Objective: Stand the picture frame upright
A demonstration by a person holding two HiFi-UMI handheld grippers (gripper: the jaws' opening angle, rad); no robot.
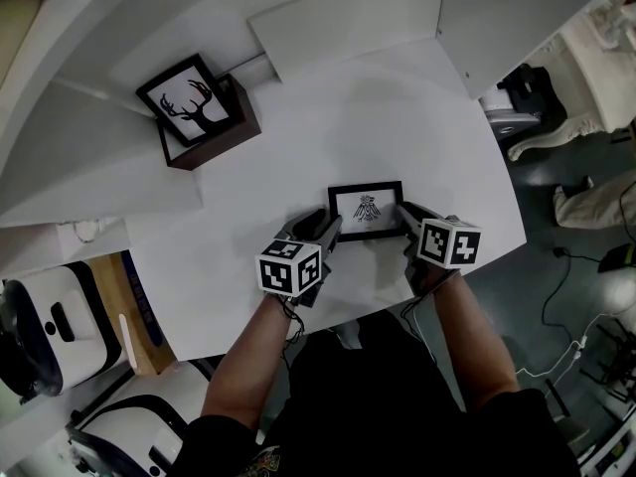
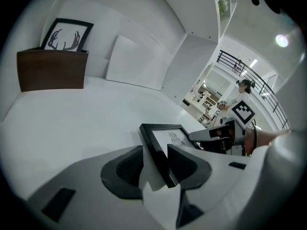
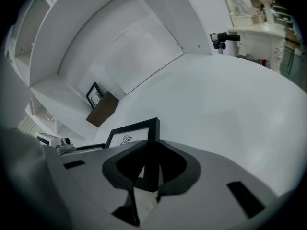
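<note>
Black frame runs crosswise; right claw clamps one end, left claw loosely straddles the other.

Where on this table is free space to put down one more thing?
Free: the patch between the small picture frame and the wooden box, and the table right of both. Crowded: the near edge, where left gripper and right gripper flank the frame.

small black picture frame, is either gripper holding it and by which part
The right gripper clamps the small black picture frame by its right edge. The left gripper straddles the left edge with jaws open.
</note>
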